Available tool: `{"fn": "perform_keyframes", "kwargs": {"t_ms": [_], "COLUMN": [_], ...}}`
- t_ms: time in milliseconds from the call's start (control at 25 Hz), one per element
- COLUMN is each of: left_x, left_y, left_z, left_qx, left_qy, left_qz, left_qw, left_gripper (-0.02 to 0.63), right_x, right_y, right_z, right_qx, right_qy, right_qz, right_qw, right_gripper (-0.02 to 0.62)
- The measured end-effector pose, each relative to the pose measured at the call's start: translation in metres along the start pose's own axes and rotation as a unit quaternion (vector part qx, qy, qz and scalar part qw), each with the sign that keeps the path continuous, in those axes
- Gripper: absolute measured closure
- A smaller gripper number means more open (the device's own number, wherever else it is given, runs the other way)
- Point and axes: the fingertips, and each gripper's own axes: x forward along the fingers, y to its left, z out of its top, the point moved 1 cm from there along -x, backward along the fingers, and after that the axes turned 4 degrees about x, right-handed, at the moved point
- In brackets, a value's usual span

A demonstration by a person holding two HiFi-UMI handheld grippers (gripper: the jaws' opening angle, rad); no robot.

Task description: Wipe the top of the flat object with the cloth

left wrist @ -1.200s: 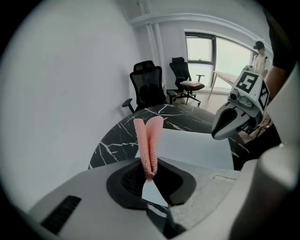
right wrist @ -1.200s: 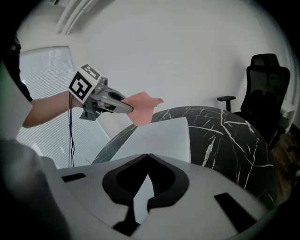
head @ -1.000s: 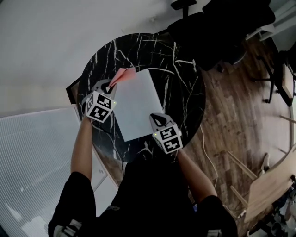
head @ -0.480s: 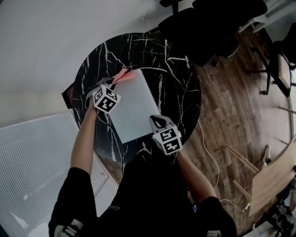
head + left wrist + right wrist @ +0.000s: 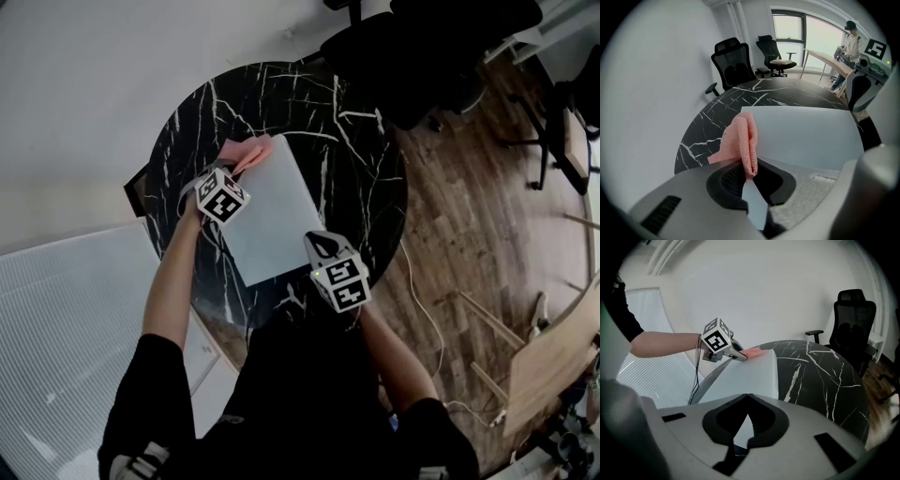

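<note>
A flat white board (image 5: 274, 214) lies on the round black marble table (image 5: 361, 178). A pink cloth (image 5: 244, 151) rests at the board's far left corner, partly on the marble. My left gripper (image 5: 239, 172) is shut on the cloth's near end; in the left gripper view the cloth (image 5: 742, 140) bunches upright out of the jaws, with the board (image 5: 806, 133) stretching to the right. My right gripper (image 5: 322, 242) is at the board's near right corner, shut, with only white board (image 5: 740, 380) ahead of its tips. From there the left gripper (image 5: 740, 357) and the cloth (image 5: 755, 352) show at the far corner.
Black office chairs (image 5: 431, 42) stand past the table's far side on the wood floor (image 5: 469, 234). A white slatted panel (image 5: 66, 309) fills the left, with a wall (image 5: 84, 94) behind. A wooden desk (image 5: 553, 366) sits at the lower right. A cable (image 5: 422, 309) trails on the floor.
My left gripper has swung rightward and up over the board's left edge, and the cloth has shifted and spread leftward at the far corner. The right gripper has stayed put.
</note>
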Motion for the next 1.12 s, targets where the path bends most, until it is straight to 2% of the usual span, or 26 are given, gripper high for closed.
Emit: {"fn": "perform_keyframes", "kwargs": {"t_ms": [520,1120], "left_x": [-0.008,-0.018], "left_y": [-0.027,-0.066], "left_z": [-0.004,-0.012], "left_qx": [-0.003,0.000], "left_qy": [0.005,0.001], "left_qz": [-0.038,-0.060], "left_qw": [0.9993,0.9982], "left_gripper": [0.586,0.586], "right_x": [-0.004,-0.003], "right_y": [0.006,0.009], "right_z": [-0.003,-0.010], "right_qx": [0.002,-0.011], "right_qy": [-0.006,-0.013], "right_qz": [0.004,0.006], "right_qw": [1.000,1.000], "right_gripper": [0.601,0.601]}}
